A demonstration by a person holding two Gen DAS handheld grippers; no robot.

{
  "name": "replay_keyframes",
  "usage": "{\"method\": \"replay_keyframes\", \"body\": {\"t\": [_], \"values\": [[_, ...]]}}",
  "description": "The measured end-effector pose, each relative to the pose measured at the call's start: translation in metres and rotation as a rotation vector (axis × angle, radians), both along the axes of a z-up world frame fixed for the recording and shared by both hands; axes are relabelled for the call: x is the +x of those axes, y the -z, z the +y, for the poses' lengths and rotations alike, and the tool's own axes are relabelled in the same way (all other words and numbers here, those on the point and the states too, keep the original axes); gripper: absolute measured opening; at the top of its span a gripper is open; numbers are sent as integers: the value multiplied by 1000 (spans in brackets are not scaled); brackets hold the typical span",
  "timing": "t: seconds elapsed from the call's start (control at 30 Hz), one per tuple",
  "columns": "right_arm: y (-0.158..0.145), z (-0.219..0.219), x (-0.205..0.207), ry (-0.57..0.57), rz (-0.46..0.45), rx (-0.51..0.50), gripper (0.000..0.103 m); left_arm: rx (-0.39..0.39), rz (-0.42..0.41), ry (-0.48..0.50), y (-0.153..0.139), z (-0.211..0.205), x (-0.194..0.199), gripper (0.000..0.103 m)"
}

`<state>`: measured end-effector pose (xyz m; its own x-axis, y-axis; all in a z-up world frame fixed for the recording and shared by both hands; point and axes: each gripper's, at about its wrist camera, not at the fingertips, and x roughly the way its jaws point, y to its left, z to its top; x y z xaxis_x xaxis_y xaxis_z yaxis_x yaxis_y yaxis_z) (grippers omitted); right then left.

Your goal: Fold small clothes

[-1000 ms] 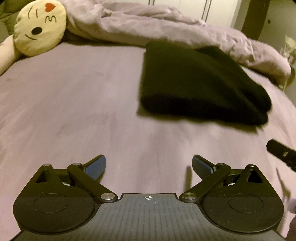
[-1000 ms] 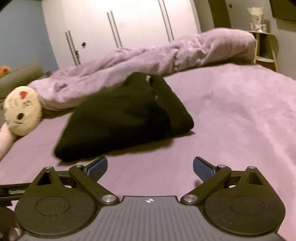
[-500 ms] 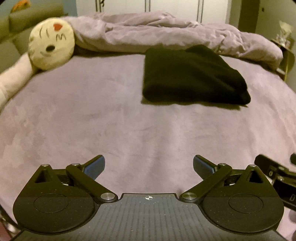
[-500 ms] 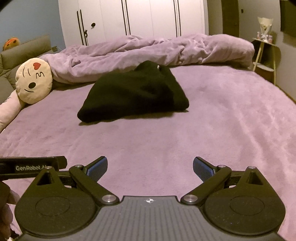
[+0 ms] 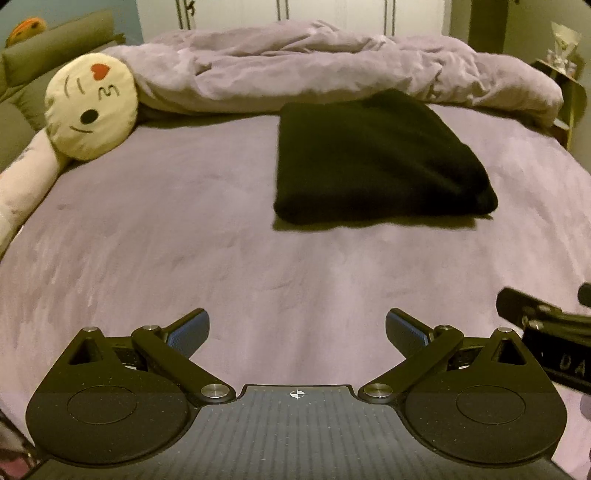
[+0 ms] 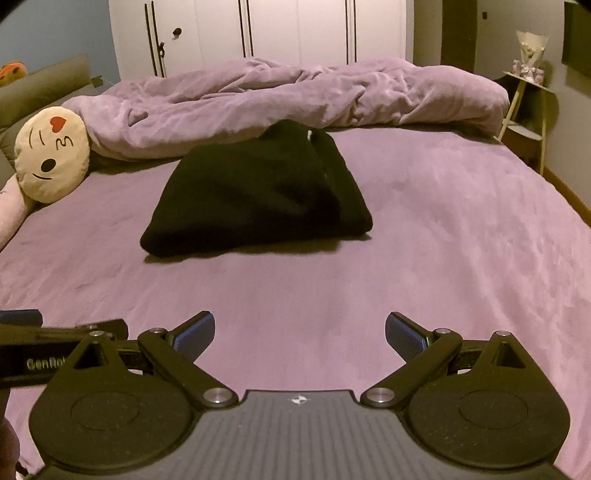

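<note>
garment: black folded garment [image 5: 376, 162] lies flat on the purple bed [image 5: 184, 240], a thick stack with its layered edges toward the right; in the right wrist view [image 6: 258, 199] a small white tag [image 6: 309, 133] shows near its far top edge, too small to read.
garment position: mid-bed, well apart from both tools, just in front of the bunched purple duvet [image 6: 295, 96].
left hand-held gripper: left hand-held gripper [image 5: 297, 328] has its jaws spread wide, blue pads empty, hovering over bare sheet near the front of the bed.
right hand-held gripper: right hand-held gripper [image 6: 300, 330] likewise spread wide, nothing between its blue pads, over bare sheet.
writing: the left tool's body, seen at the left edge of the right wrist view, carries white letters "genro", cut off by the linkage in front; the right tool's body, at the right edge of the left wrist view, shows faint letters that look like "da", cut off by the frame.
pillow: round cream cushion [image 5: 90, 105] with a winking face and red heart, left of the garment, touching the duvet.
beyond: white wardrobe [image 6: 258, 29] with dark vertical handles behind the bed; small side table [image 6: 528, 107] with a wrapped bouquet at far right.
</note>
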<state>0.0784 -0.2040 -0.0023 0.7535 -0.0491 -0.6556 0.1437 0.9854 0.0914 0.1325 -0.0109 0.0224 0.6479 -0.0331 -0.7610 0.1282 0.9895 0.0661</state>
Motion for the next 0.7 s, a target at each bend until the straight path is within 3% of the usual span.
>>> {"method": "replay_keyframes", "body": {"t": [0.27, 0.7], "values": [[4, 3, 19, -5, 59, -26, 99, -21, 52, -30, 6, 5, 14, 103], [-2, 3, 24, -17, 54, -27, 99, -10, 49, -24, 1, 5, 19, 103]]}}
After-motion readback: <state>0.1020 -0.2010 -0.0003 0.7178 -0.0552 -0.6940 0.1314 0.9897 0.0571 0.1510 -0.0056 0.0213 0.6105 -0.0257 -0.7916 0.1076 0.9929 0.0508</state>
